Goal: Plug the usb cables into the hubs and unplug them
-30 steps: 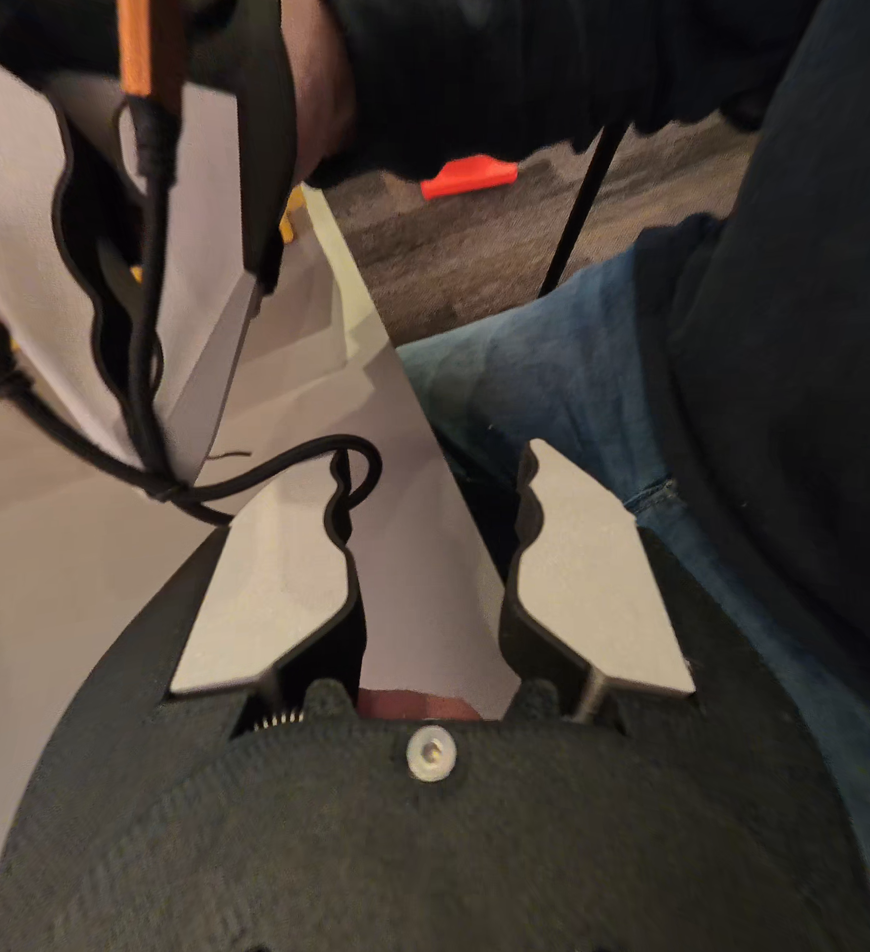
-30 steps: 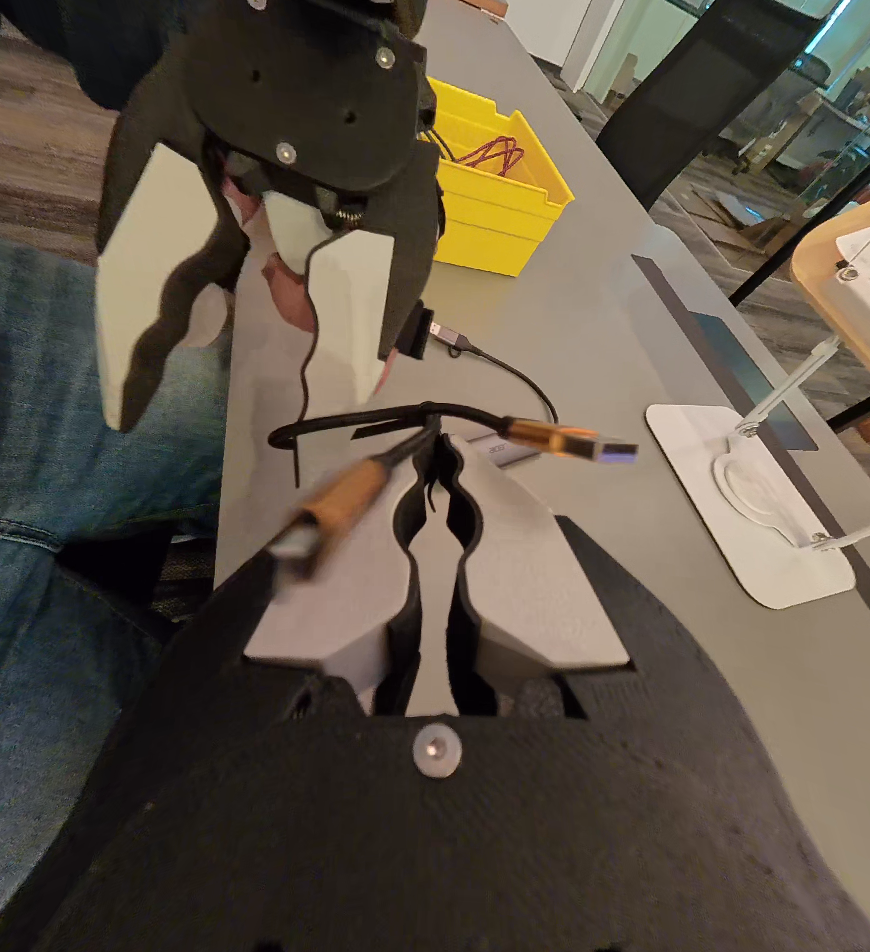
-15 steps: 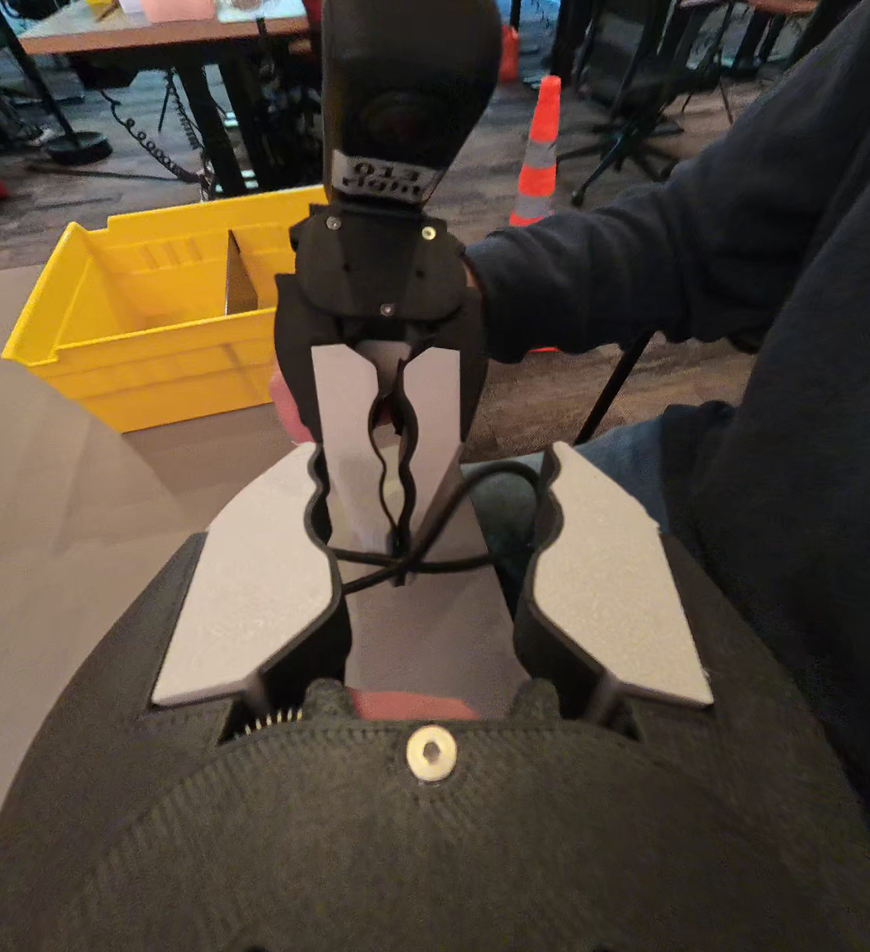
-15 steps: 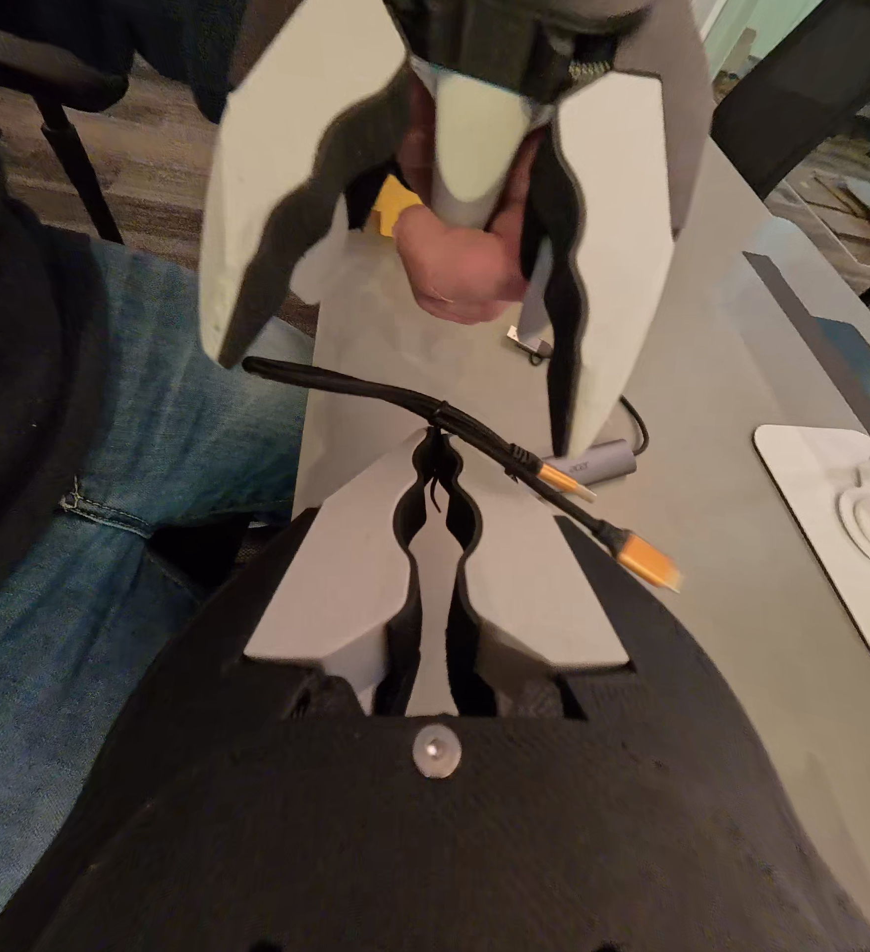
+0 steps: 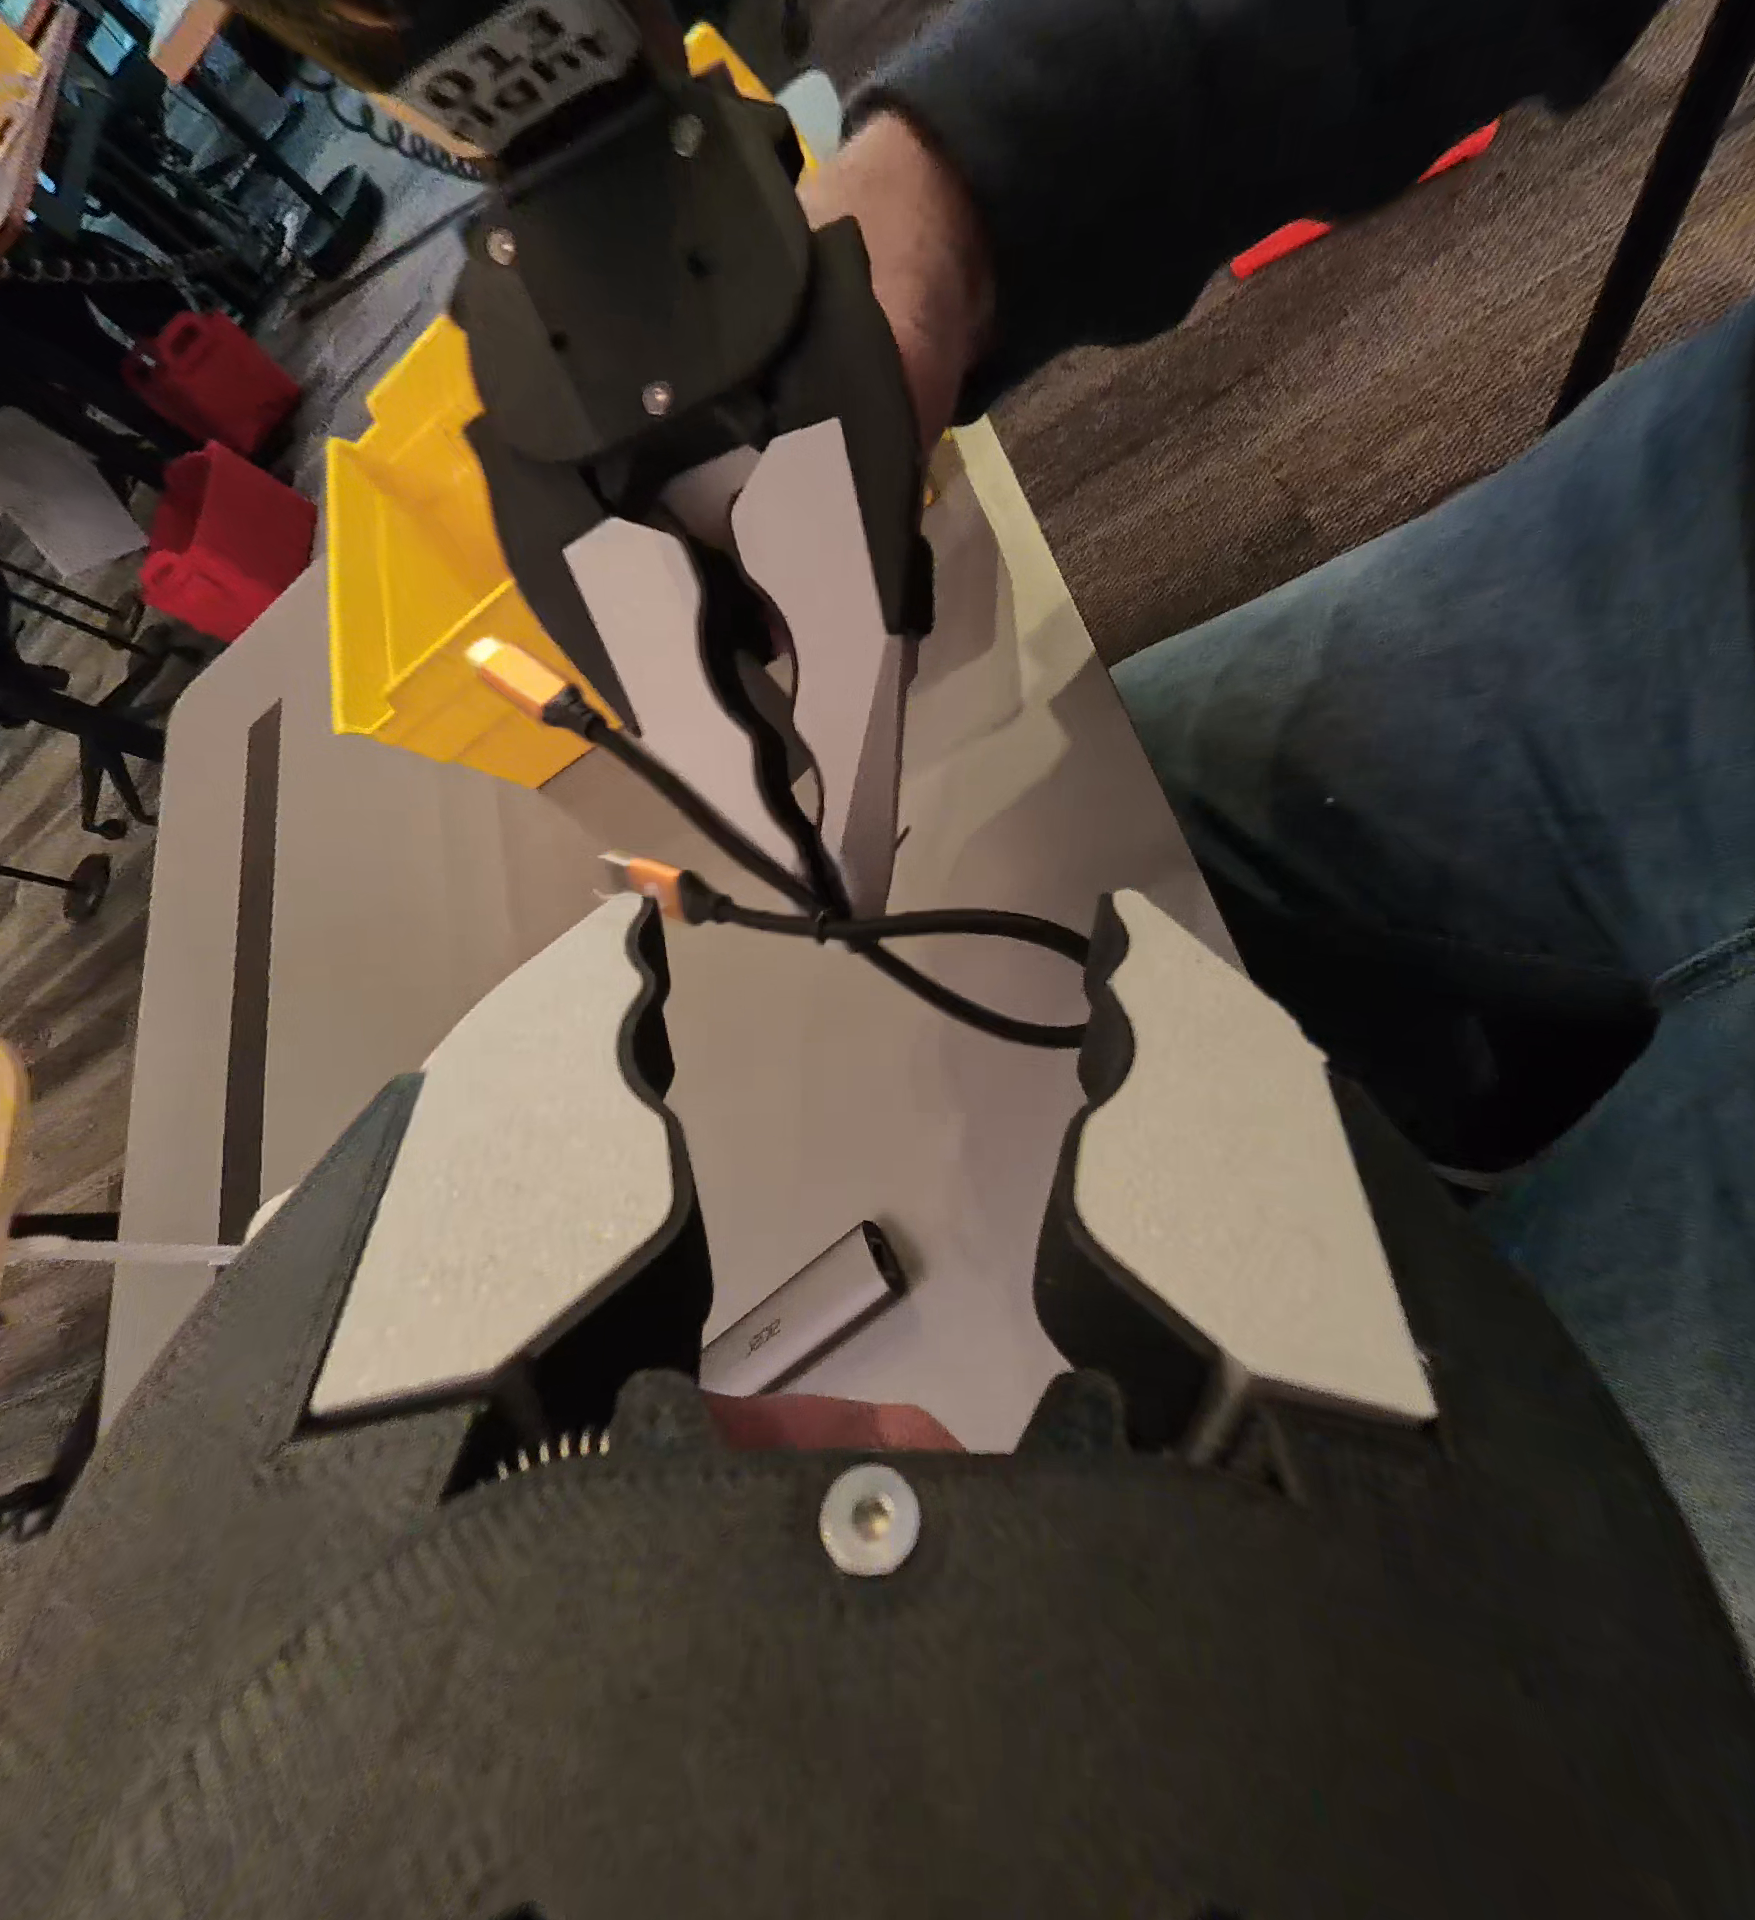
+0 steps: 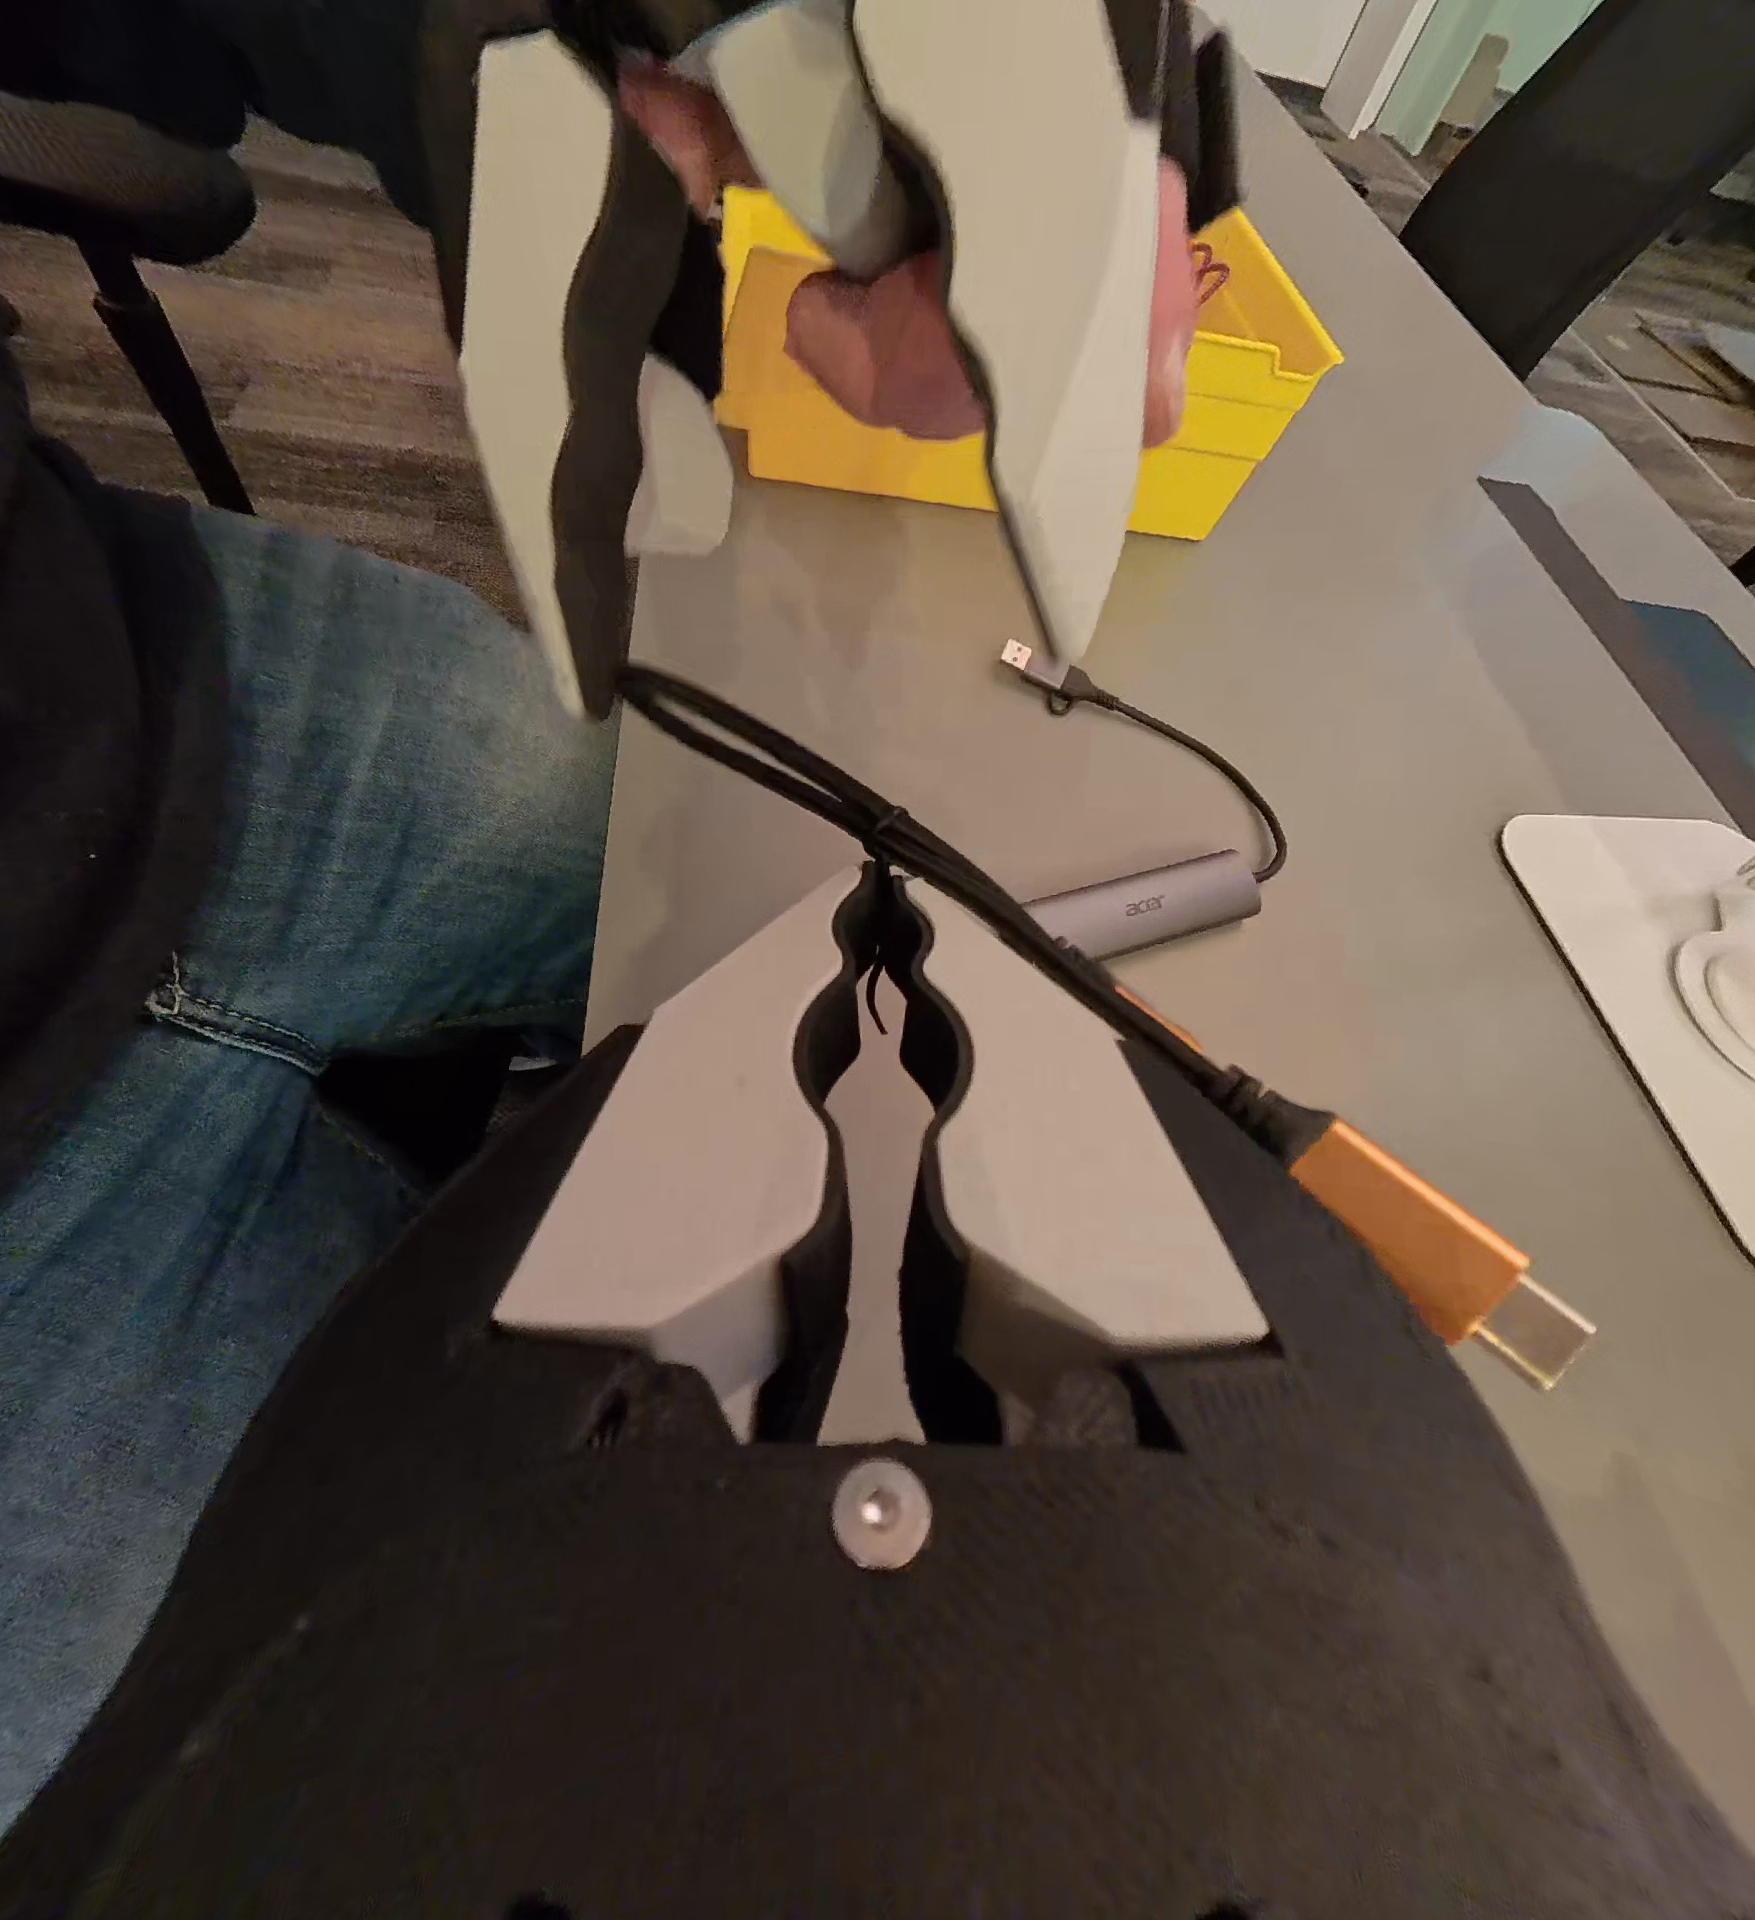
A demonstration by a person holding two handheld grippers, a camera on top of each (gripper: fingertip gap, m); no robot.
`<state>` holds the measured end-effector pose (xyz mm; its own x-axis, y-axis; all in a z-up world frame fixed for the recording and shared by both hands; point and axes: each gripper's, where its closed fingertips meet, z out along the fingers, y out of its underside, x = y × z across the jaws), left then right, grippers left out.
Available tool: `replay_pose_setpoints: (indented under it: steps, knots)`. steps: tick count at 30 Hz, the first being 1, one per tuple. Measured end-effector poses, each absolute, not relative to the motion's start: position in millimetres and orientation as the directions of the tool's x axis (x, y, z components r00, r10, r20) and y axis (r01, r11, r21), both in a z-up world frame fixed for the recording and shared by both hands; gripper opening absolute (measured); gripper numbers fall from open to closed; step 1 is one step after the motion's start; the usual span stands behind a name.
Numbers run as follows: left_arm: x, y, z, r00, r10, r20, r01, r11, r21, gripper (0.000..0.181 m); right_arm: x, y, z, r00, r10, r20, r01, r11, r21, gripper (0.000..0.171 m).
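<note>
Two orange plugs on bundled black usb cable (image 6: 956, 862), pinched at tie by right gripper (image 6: 878, 883), fingers clamped shut, above table (image 6: 1320, 727). Cable loop touching one fingertip of left gripper (image 5: 878, 935), fingers spread, empty. Long axis crosswise between fingers. Grey hub (image 6: 1143, 914) on table just beyond, under left gripper, nearer.

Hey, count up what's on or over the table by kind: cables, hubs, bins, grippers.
Cables: 1
Hubs: 1
Bins: 1
Grippers: 2, left and right
Total: 5
</note>
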<state>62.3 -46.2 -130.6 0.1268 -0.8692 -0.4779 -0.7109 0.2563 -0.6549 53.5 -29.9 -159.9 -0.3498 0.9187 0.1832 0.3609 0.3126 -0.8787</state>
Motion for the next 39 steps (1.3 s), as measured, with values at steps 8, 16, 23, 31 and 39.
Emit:
replay_pose_setpoints:
  steps: [8,16,23,31,39]
  knots:
    - [29,-31,-123,0.075,-0.855,-0.513,-0.779,0.271,-0.566,0.073,58,-32,-160,-0.378,0.912,0.162,0.371,0.309,-0.875,0.0]
    - [7,-12,-128,0.056,-0.816,-0.575,-0.829,0.283,-0.482,0.073,60,-35,-157,-0.42,0.898,0.13,0.376,0.303,-0.876,0.0]
    - [36,-16,-125,0.005,-0.733,-0.68,-0.804,0.401,-0.438,0.086,57,-37,-161,-0.444,0.892,0.084,0.39,0.277,-0.878,0.0]
    - [77,-29,-116,0.036,-0.68,-0.732,-0.737,0.476,-0.479,0.085,53,-45,-167,-0.483,0.874,0.061,0.421,0.292,-0.859,0.0]
    - [81,3,-97,0.31,-0.679,-0.666,-0.674,0.337,-0.657,0.061,49,-58,-166,-0.498,0.866,0.037,0.406,0.271,-0.873,0.0]
